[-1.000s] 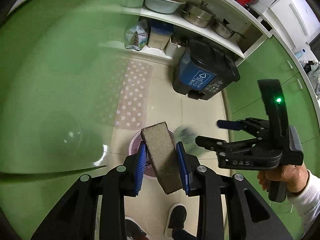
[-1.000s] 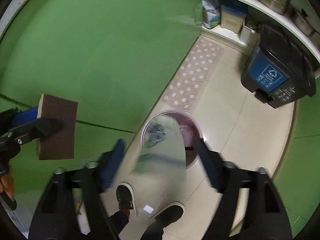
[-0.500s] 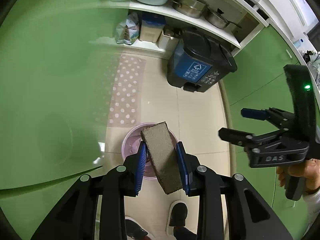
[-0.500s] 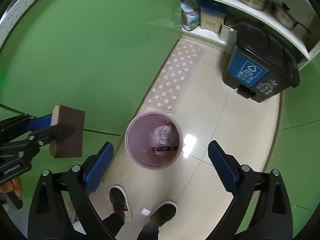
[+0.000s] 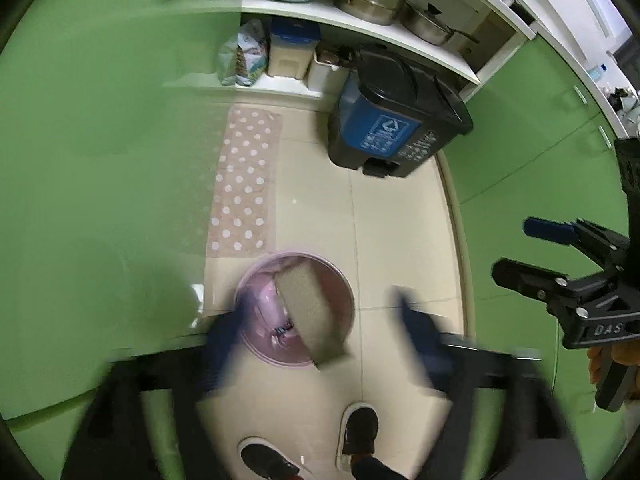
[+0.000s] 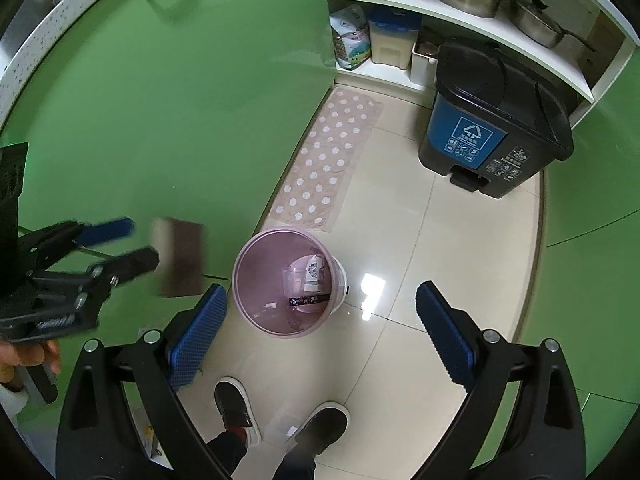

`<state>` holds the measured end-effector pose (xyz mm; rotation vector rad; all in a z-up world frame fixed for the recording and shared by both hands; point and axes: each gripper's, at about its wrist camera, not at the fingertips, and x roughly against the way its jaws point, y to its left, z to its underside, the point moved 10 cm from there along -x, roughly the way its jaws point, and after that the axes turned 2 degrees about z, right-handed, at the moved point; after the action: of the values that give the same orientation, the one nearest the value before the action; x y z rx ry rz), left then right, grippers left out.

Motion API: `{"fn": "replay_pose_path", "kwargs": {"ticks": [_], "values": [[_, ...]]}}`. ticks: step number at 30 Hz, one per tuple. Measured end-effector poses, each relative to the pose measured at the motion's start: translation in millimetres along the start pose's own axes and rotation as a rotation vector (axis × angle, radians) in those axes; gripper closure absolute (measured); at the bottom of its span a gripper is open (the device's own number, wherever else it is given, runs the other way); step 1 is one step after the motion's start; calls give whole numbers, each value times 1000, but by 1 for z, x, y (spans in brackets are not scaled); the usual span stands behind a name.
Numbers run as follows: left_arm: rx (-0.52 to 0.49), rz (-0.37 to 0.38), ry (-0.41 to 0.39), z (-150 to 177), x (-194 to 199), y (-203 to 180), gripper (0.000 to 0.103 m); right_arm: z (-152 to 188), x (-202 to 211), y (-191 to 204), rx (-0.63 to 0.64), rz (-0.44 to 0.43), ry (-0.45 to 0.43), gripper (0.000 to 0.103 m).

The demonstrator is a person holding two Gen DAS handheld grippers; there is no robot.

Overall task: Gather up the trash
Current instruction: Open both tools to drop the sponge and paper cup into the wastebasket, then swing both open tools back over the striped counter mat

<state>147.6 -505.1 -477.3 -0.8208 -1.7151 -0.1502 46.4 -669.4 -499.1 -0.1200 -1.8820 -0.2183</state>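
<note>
Right between the spreading pads of the left claw [image 5: 316, 332], the brown sponge [image 5: 310, 312] hangs loose, tilted, with neither pad on it. From the left wrist view it sits over the mouth of the pink bin [image 5: 294, 308] on the floor; from the right wrist view the same sponge [image 6: 182, 256] is blurred, just off the claw's tips and to the left of the pink bin [image 6: 286, 284], level with its rim. That claw's jaws are opening and smeared with motion, holding nothing. Inside the bin lie a clear cup [image 6: 292, 278], a printed packet [image 6: 314, 272] and a dark wrapper [image 6: 310, 300]. The right claw [image 6: 320, 332] stands wide and empty above the bin and the pale tiled floor [image 6: 432, 240]. Two dark shoes [image 6: 280, 416] stand just below the bin. Farther off lie a spotted pink mat [image 6: 328, 164] and a black-and-blue pedal bin [image 6: 492, 124] beside green cabinet doors [image 6: 168, 100].
</note>
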Motion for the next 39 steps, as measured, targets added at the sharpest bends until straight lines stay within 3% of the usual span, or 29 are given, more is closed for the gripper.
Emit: {"fn": "replay_pose_path", "kwargs": {"ticks": [12,20,26,31,39], "values": [[8,-48,37,4,-5,10,7,3,1,-5,-5,2,4,7],[10,-53,10,3,34,-7,7,6,36,1,-2,7,-4,5],[22,-53,-16,10,97,-34,7,10,105,12,2,6,-35,4],[41,-67,-77,18,178,-54,7,15,188,30,19,-11,-82,3],[138,-150,-209,41,304,-42,7,24,291,90,134,-76,-149,3]]}}
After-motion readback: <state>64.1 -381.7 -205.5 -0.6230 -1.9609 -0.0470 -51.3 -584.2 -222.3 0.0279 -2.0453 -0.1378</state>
